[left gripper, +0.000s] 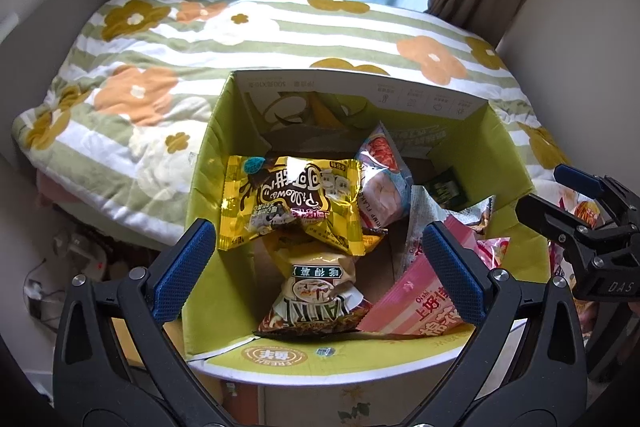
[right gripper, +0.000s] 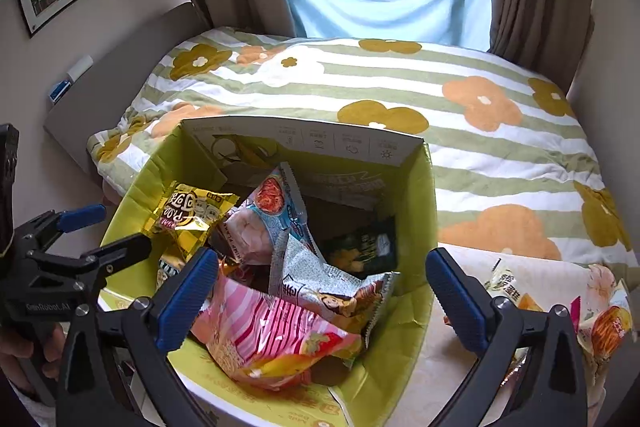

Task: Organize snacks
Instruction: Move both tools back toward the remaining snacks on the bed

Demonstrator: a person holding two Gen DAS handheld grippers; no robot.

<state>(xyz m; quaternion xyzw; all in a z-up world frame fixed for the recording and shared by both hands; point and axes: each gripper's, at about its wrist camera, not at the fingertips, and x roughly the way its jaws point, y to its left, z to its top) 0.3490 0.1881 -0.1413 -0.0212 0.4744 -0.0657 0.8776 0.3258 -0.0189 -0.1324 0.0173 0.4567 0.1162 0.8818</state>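
A yellow-green cardboard box point(left gripper: 360, 87) stands open and holds several snack packets. In the left wrist view a yellow packet point(left gripper: 288, 203) leans on the left wall, above a brown-and-white packet point(left gripper: 316, 299). My left gripper point(left gripper: 318, 267) hovers open over them, holding nothing. In the right wrist view my right gripper point(right gripper: 322, 301) is open above a pink striped packet point(right gripper: 272, 331) and a silver packet point(right gripper: 332, 279), its pads touching neither. A shrimp-flakes packet point(right gripper: 264, 223) and a dark green packet point(right gripper: 360, 247) lie deeper in the box point(right gripper: 304, 139).
Loose snack packets point(right gripper: 600, 319) lie on the surface right of the box. A bed with a flowered, striped quilt point(right gripper: 400, 87) sits right behind it, then curtains and a window. Cables lie on the floor point(left gripper: 44, 291) at lower left.
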